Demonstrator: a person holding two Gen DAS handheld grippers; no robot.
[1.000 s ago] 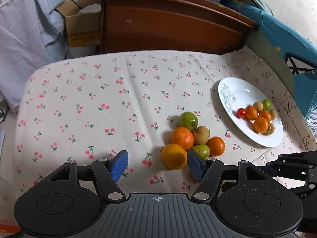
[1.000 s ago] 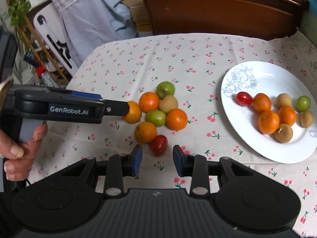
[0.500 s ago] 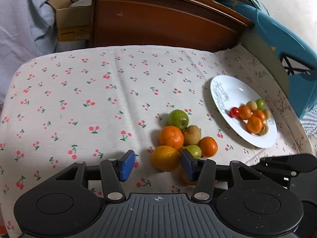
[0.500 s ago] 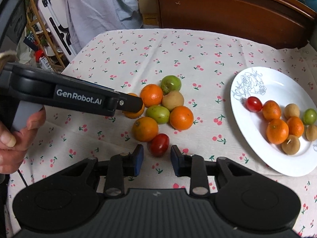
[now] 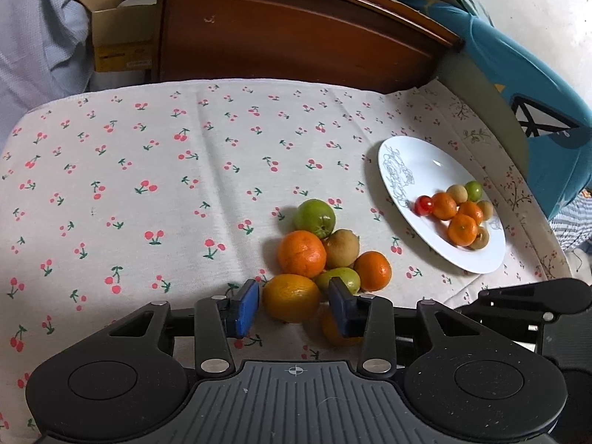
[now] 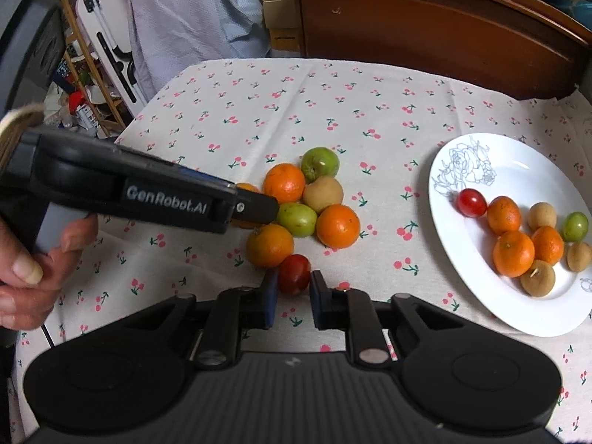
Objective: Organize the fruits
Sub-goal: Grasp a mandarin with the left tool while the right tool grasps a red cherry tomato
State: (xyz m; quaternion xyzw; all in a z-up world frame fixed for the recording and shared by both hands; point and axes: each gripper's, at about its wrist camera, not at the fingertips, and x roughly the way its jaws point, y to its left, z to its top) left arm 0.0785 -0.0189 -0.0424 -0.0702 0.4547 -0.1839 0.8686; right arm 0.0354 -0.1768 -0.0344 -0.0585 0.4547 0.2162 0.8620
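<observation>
A pile of loose fruit lies mid-table on the cherry-print cloth: oranges, green fruits and a brown one. My left gripper straddles the yellowish orange. Its jaws are closing, and a thin gap remains at each blue pad. In the right wrist view this gripper reaches in from the left, held by a hand. My right gripper is shut on the red tomato at the pile's near edge. The white plate on the right holds several small fruits and one tomato.
A dark wooden headboard runs behind the table, with a cardboard box to its left. A blue chair stands at the right edge. A folding rack and clutter stand off the table's left side.
Both pairs of jaws have narrowed. The left pads came in around the yellowish orange, and the right pads closed onto the red tomato. The left gripper edged closer to the pile.
</observation>
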